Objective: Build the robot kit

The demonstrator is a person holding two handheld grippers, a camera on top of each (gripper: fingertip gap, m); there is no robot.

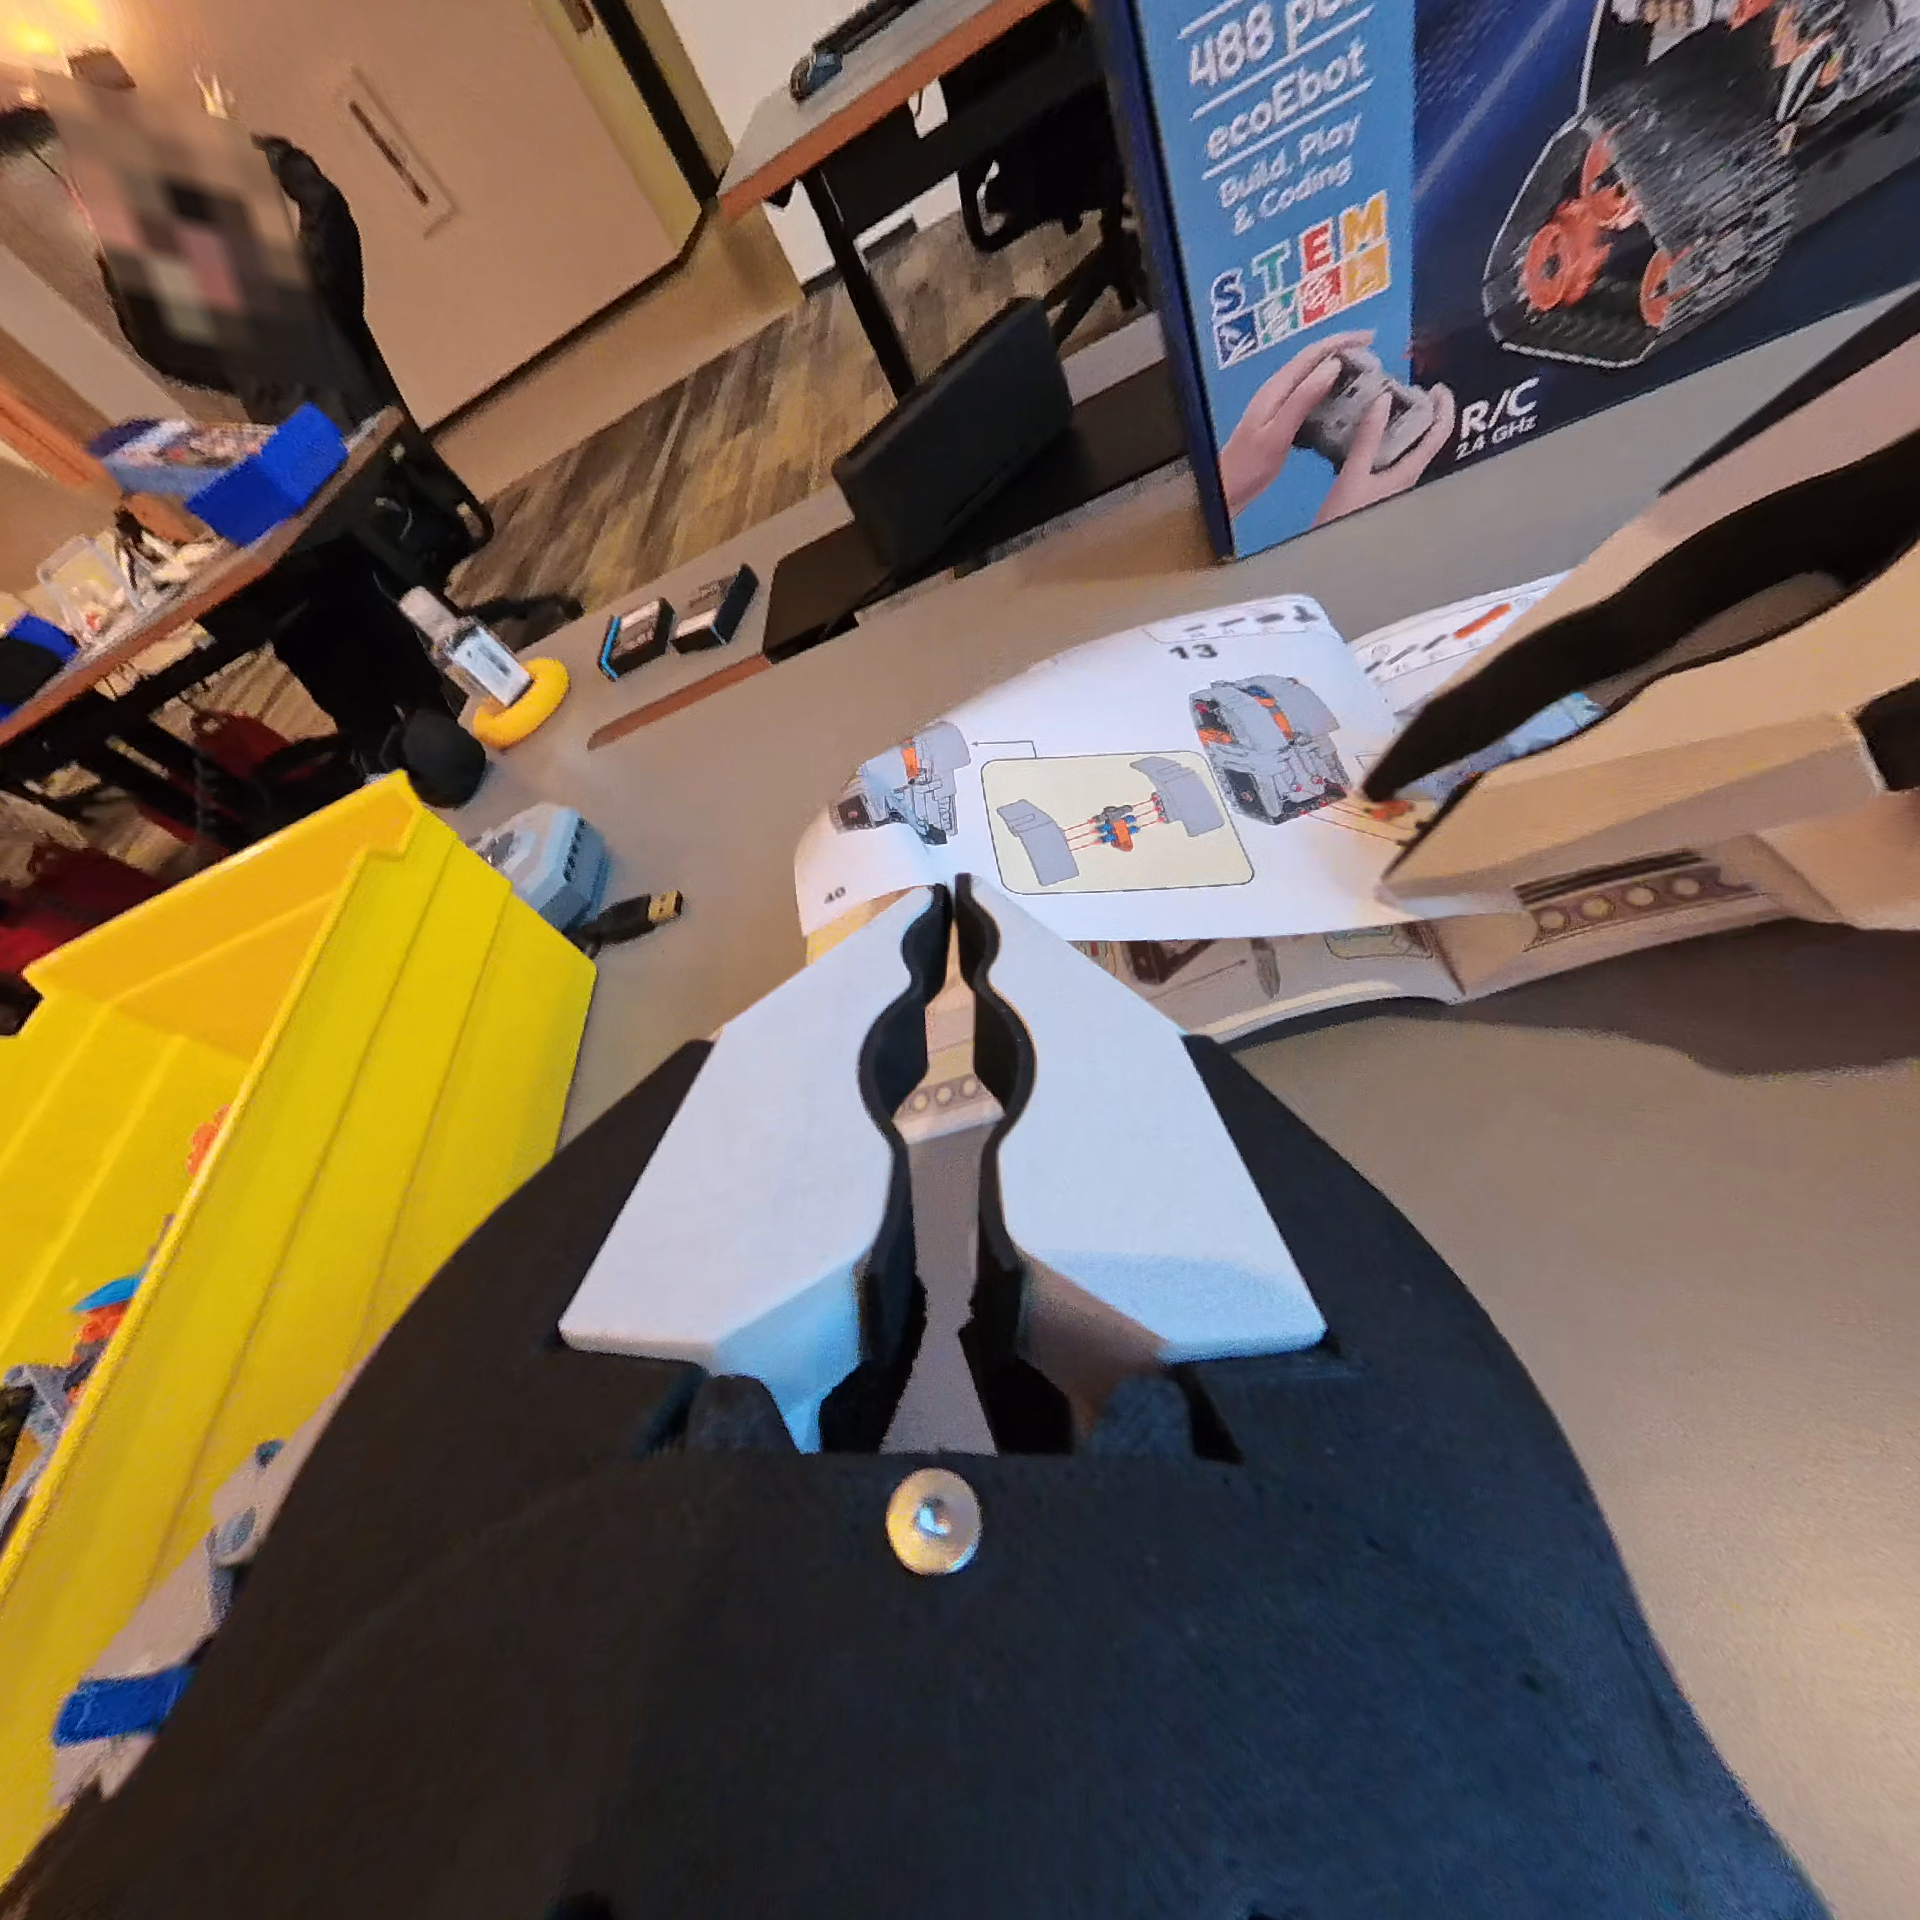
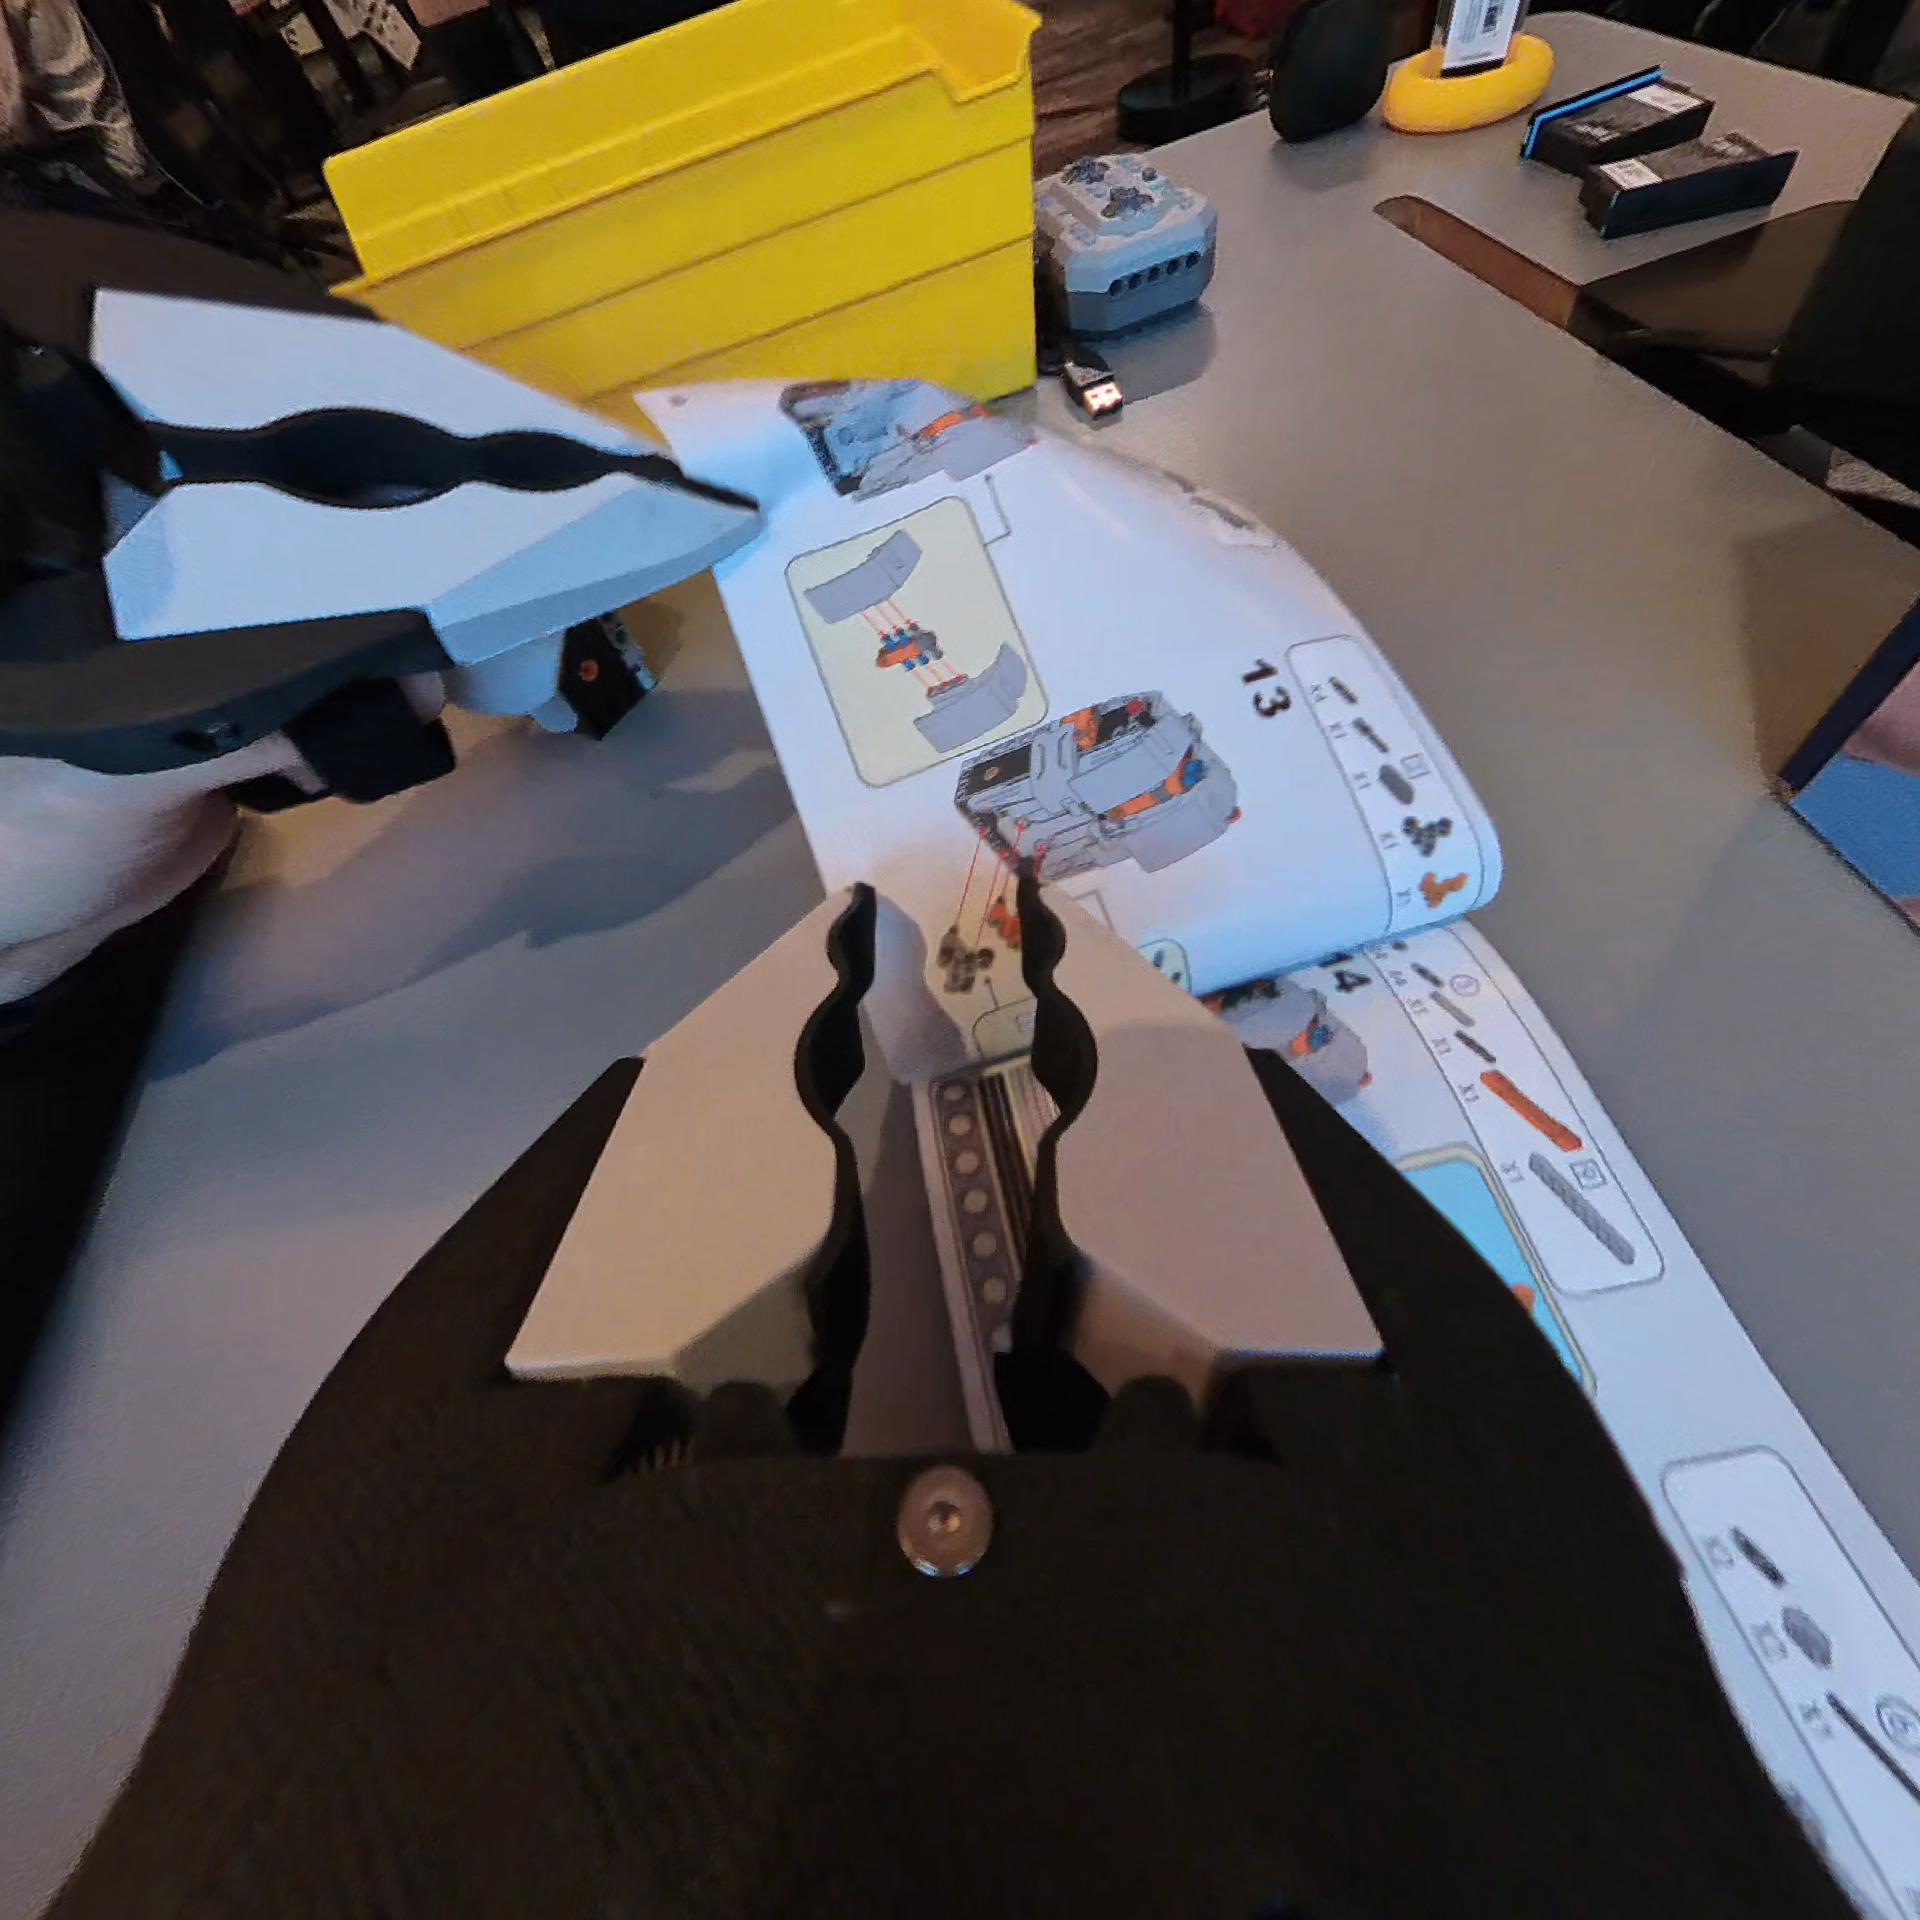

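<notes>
Two tongs (image 2: 940,899) over curled booklet (image 2: 1122,623), crosswise

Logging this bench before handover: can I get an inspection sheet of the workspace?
Surface: grey table, flat.
Job's things: open white instruction booklet, top page curled.
Clutter: yellow plastic bin, grey block-shaped unit, two black boxes, yellow ring, blue cardboard toy box.
Grippers: left tool shut, empty; right tool open over booklet.
Cables: black USB plug beside bin.
Surroundings: other desks.
</notes>
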